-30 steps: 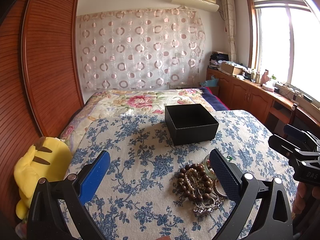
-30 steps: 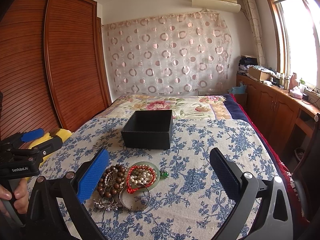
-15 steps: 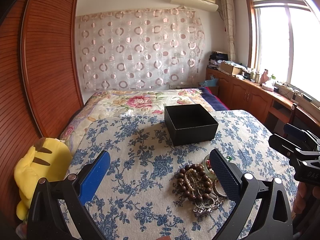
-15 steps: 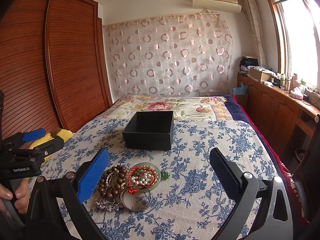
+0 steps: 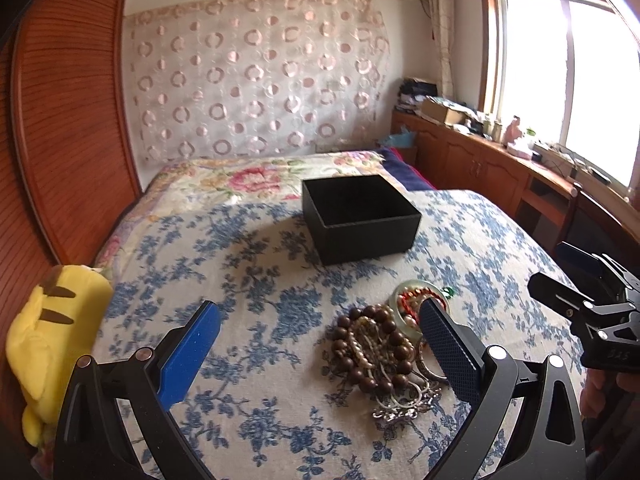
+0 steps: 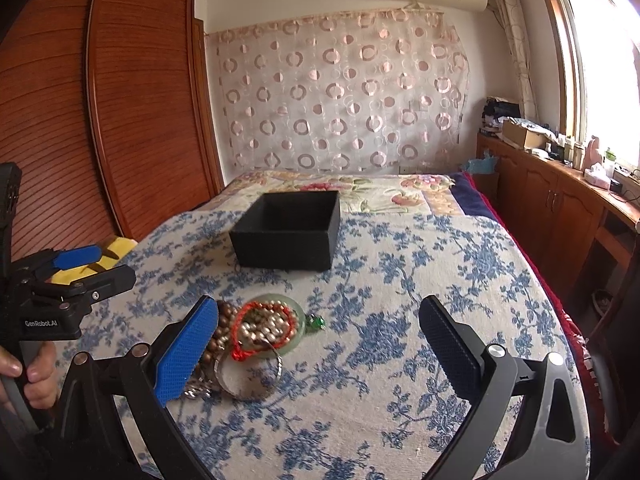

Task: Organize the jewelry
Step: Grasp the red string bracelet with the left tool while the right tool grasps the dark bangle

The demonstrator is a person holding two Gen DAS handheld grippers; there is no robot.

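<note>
A heap of jewelry (image 5: 380, 348) lies on the blue-flowered bedspread (image 5: 256, 288): brown wooden beads (image 5: 362, 322), a pale green bangle (image 6: 298, 312) with pearls and a red cord (image 6: 250, 312), silver bangles (image 6: 248, 380) and a silver chain (image 5: 400, 410). An open, empty black box (image 5: 360, 216) stands behind it, also in the right wrist view (image 6: 288, 230). My left gripper (image 5: 320, 344) is open and empty, its right finger over the heap. My right gripper (image 6: 320, 344) is open and empty, its left finger over the heap.
A yellow plush toy (image 5: 48, 332) lies at the bed's left edge by the wooden wardrobe (image 5: 60, 140). A wooden counter (image 6: 568, 192) with clutter runs under the window on the right. A floral quilt (image 5: 260, 176) covers the far end of the bed.
Both grippers have tilted down and moved forward a little toward the jewelry heap, which now sits closer under the fingers. Nothing has been taken hold of.
</note>
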